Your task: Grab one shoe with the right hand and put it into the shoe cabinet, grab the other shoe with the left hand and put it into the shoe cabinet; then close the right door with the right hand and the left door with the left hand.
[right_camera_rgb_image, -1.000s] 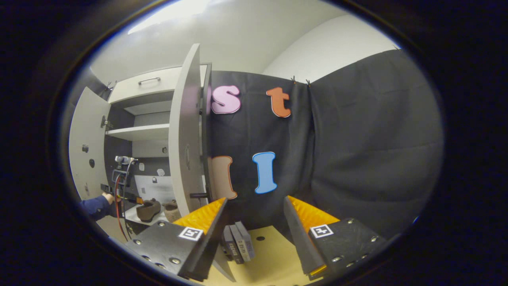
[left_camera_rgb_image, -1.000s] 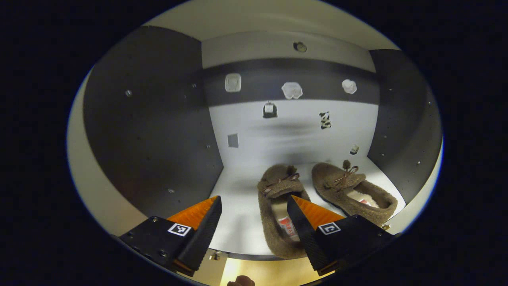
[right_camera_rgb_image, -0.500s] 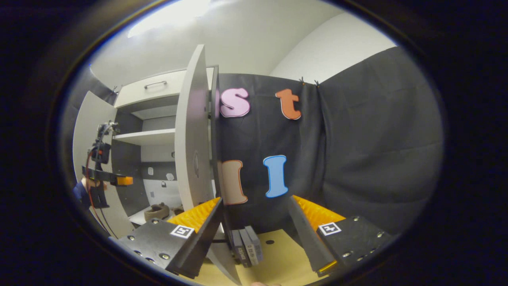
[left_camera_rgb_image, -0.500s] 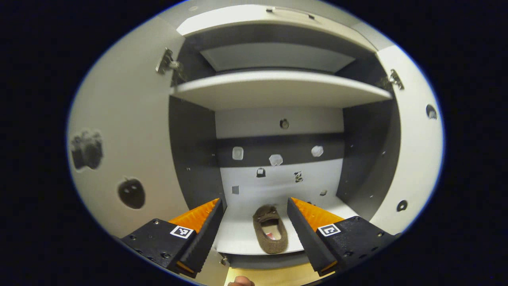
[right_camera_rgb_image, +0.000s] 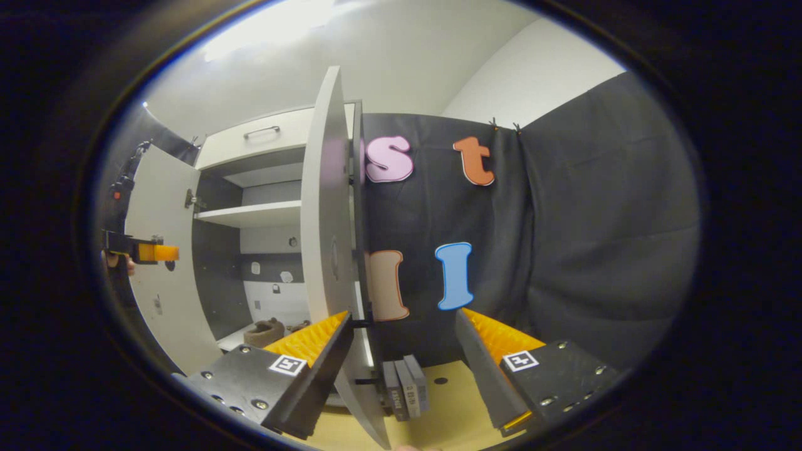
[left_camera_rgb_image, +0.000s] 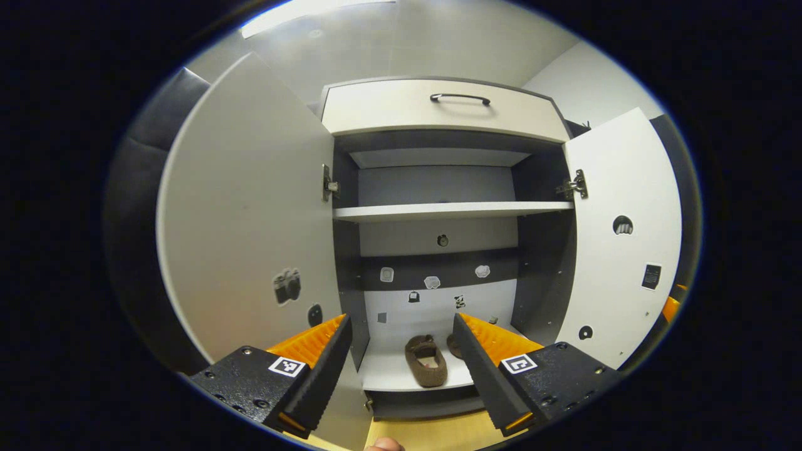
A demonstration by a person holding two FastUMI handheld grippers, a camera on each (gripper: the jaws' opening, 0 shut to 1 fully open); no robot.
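Both shoes stowed on the bottom shelf; both cabinet doors open.

In the left gripper view, the shoe cabinet (left_camera_rgb_image: pixel 438 150) is seen head-on, with the left door (left_camera_rgb_image: pixel 250 213) and the right door (left_camera_rgb_image: pixel 620 250) swung open. A brown shoe (left_camera_rgb_image: pixel 427 368) is seen lying on the bottom shelf (left_camera_rgb_image: pixel 388 376), toe toward the far wall; the second shoe (left_camera_rgb_image: pixel 453 345) lies just to its right and is partly hidden behind a finger. The left gripper (left_camera_rgb_image: pixel 400 360) is held in front of the cabinet with jaws spread wide and nothing between them. In the right gripper view, the right gripper (right_camera_rgb_image: pixel 402 357) is likewise held wide and empty, near the edge of the right door (right_camera_rgb_image: pixel 326 238), with three small grey blocks (right_camera_rgb_image: pixel 407 391) seen on the wooden floor (right_camera_rgb_image: pixel 451 407) between its fingers.
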